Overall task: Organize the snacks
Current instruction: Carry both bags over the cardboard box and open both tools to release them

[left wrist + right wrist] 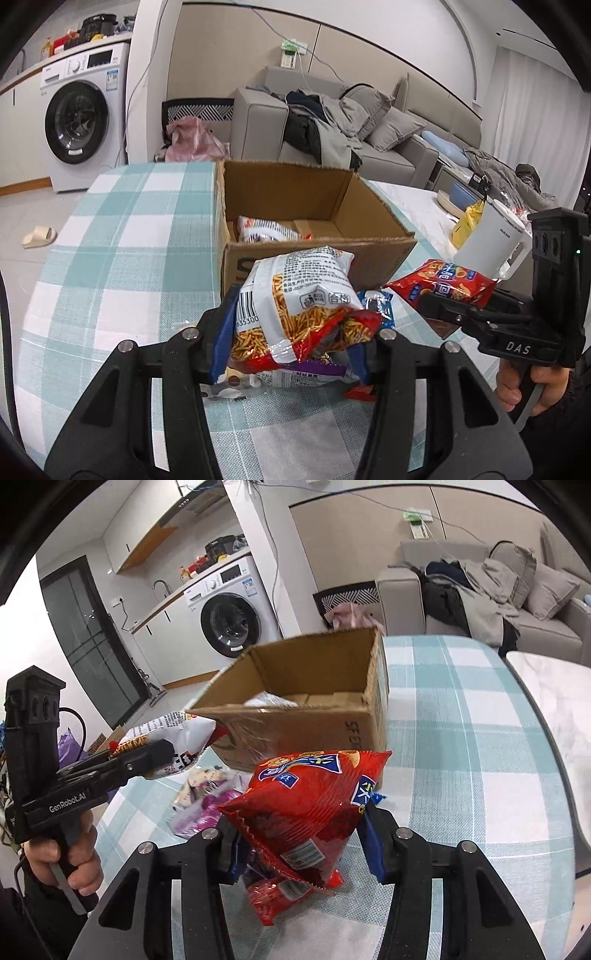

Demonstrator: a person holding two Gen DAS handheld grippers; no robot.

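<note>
Tablecloth [122,229] in teal check lies under everything. Your left gripper [291,332] is clenched on a white-and-red bag of noodle sticks [295,295], held above the loose packets [288,376] on the table, just in front of the cardboard box [317,254]. That box stands open with one white packet [266,229] inside. Your right gripper [299,842] is clamped on a red chip bag [310,797], lifted near the box's front corner. A white kettle [491,240] stands far right.

Washing machine [75,114], sofa [332,122], white kettle [491,240]
</note>
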